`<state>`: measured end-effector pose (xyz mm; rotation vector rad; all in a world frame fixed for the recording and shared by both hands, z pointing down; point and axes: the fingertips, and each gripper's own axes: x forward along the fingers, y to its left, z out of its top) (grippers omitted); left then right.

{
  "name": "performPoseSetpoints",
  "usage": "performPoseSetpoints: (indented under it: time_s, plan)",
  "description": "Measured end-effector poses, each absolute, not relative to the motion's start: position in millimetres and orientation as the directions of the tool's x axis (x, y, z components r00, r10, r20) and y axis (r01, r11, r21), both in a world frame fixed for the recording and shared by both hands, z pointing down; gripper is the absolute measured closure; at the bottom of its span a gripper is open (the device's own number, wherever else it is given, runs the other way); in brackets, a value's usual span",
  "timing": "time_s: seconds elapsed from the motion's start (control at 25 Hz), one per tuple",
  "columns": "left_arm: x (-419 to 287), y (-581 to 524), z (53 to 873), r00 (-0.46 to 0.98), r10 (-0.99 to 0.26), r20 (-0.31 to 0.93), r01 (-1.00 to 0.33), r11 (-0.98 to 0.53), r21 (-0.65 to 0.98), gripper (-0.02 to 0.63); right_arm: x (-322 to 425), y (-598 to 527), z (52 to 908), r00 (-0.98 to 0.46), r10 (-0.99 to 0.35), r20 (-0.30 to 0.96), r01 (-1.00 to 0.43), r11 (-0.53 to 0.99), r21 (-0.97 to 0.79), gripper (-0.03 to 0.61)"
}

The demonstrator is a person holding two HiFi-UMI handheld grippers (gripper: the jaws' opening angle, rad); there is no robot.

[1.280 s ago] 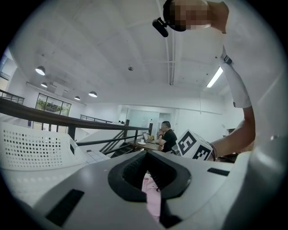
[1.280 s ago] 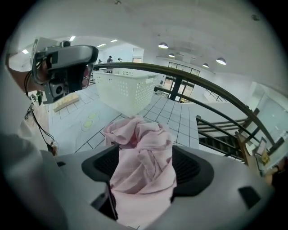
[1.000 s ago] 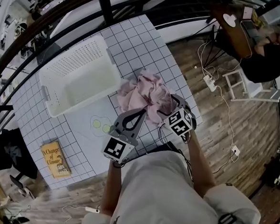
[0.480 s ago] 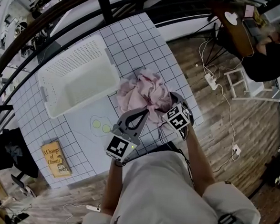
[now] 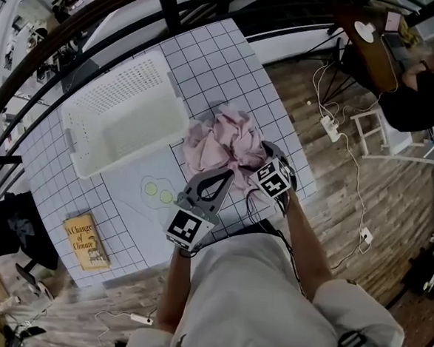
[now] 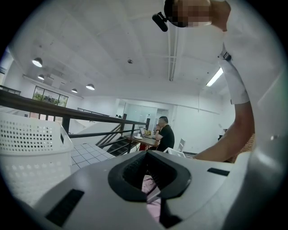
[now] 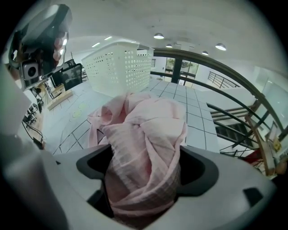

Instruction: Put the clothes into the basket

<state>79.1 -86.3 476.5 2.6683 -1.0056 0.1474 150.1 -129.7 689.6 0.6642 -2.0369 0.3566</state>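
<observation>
Opening right gripper [image 7: 143, 176] jaws, pink cloth [image 7: 145, 120] between

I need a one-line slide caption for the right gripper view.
Right gripper, jaws just opened wide, straddles the crumpled pink cloth; white basket stands behind on the gridded table.

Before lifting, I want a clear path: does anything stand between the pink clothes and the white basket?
Nothing visible does. The pink clothes lie beside the white basket, with only bare table between them.
</observation>
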Motion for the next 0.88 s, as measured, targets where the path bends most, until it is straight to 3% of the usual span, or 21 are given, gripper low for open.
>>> performPoseSetpoints:
  time_s: [0.12, 0.44, 0.88]
  plan:
    - [79, -87, 477, 0.751, -0.63, 0.198, -0.66, -0.716, 0.227, 0.611, 151, -132, 690, -0.41, -0.324, 0.853, -0.593, 0.805, 0.021, 0.133]
    - [78, -88, 477, 0.749, -0.634, 0.192, -0.662, -0.712, 0.233, 0.611, 151, -131, 685, -0.374, -0.344, 0.861, -0.616, 0.786, 0.047, 0.279]
    - [73, -88, 477, 0.742, -0.642, 0.193, -0.671, -0.707, 0.225, 0.611, 152, -129, 664, -0.397, -0.387, 0.832, -0.639, 0.767, 0.052, 0.31]
